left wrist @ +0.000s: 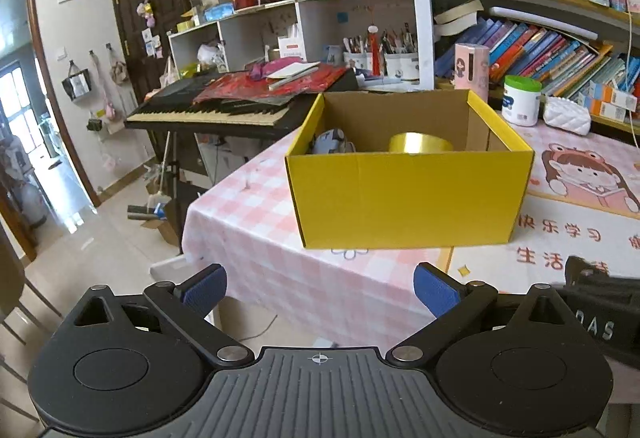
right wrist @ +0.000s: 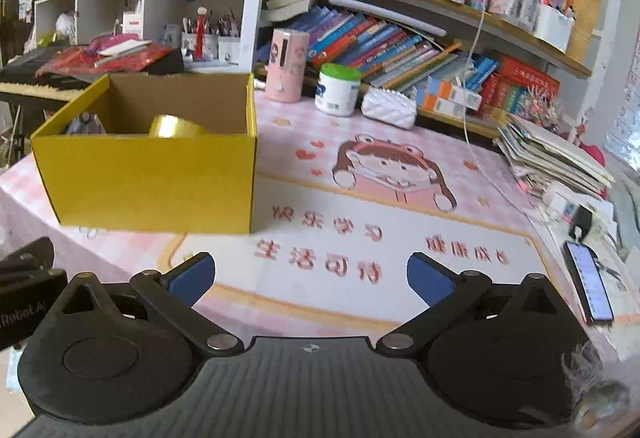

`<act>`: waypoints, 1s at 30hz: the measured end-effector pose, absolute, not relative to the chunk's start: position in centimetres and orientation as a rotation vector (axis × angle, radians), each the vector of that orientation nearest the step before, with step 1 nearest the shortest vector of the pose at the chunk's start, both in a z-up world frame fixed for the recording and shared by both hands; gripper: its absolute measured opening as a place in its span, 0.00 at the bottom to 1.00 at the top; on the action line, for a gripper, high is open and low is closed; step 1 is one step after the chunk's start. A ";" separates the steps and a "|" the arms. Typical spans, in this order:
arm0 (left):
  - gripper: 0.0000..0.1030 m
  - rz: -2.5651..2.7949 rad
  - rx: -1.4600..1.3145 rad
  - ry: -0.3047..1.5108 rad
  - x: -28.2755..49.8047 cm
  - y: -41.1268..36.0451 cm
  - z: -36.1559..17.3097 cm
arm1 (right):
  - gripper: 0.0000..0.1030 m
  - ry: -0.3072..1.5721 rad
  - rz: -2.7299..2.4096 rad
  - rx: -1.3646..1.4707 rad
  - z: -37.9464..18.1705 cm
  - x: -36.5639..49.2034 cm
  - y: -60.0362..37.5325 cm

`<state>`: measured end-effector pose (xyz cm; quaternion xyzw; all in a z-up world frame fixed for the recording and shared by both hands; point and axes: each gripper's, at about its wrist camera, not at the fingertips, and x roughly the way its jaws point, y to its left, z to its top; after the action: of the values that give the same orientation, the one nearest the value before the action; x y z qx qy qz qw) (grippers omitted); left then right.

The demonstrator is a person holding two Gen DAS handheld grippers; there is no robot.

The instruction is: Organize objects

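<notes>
A yellow cardboard box (left wrist: 408,194) stands open on the pink checked tablecloth (left wrist: 248,222). Inside it lie a roll of yellow tape (left wrist: 420,143) and a small blue-grey object (left wrist: 330,142), mostly hidden by the box wall. My left gripper (left wrist: 320,288) is open and empty, hanging short of the box near the table's front edge. In the right wrist view the same box (right wrist: 152,182) sits at the left with the tape roll (right wrist: 176,127) in it. My right gripper (right wrist: 310,276) is open and empty above the printed desk mat (right wrist: 400,222), to the right of the box.
A white jar with a green lid (right wrist: 338,90), a pink cylinder (right wrist: 286,66) and a white quilted pouch (right wrist: 390,108) stand at the table's back. A phone (right wrist: 590,286) and stacked papers (right wrist: 552,158) lie at the right. A keyboard (left wrist: 208,110) stands left of the table. Bookshelves (right wrist: 420,38) line the back.
</notes>
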<state>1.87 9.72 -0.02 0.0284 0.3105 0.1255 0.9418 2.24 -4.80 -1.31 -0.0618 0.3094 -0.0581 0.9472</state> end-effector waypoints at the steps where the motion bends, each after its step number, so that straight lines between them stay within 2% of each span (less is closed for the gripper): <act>1: 0.98 0.250 0.056 0.637 1.7 9.7 -0.1 | 1.00 0.639 -0.123 -0.127 -1.4 1.9 -4.8; 30: 0.98 0.132 0.140 0.664 3.2 2.8 -0.8 | 1.00 0.733 -0.379 -0.033 -1.9 1.2 -11.1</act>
<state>3.20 2.77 -0.84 0.0684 0.3252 0.0645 0.9410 1.16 -11.13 -1.94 -0.0159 0.3564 -0.1842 0.9159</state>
